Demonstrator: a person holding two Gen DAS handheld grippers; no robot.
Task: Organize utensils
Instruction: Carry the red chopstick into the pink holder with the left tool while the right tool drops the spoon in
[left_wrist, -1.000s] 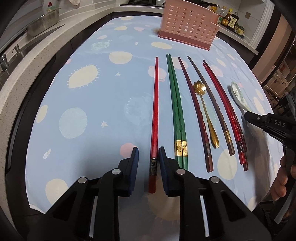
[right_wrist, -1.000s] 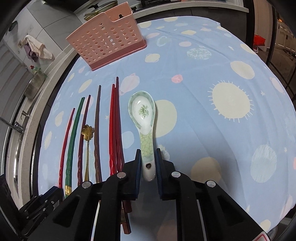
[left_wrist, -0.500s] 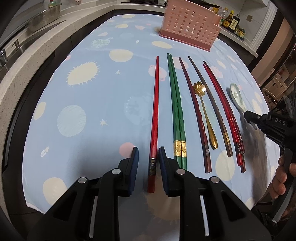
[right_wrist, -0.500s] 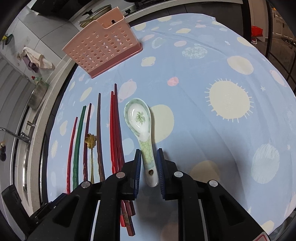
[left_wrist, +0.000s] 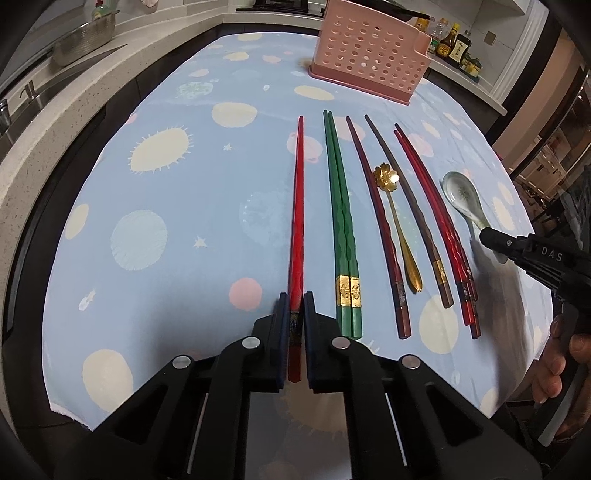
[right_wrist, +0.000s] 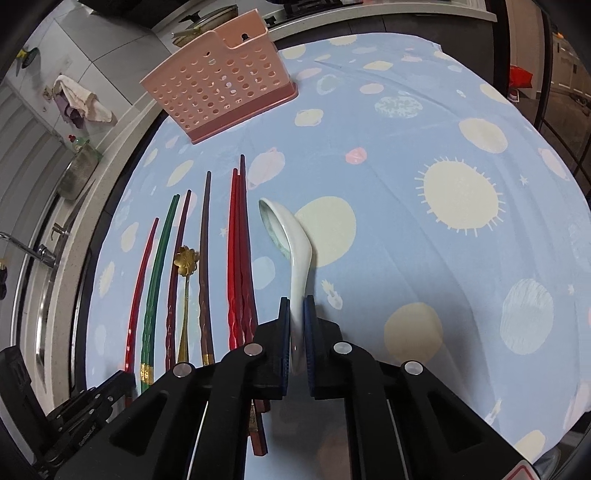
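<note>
Red chopstick lies on the blue tablecloth, its butt clamped between the left gripper fingers. Right gripper fingers pinch the ceramic spoon handle; bowl turned on edge, right of the chopstick row. Pink holder stands beyond.

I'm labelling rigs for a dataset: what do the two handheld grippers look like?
Both are matte black plastic with angular linkage arms, silver round pivot bolts and dark blue fingers. The right gripper, seen from the left wrist view, carries white "DAS" lettering. A bare hand holds it; no cables show.
</note>
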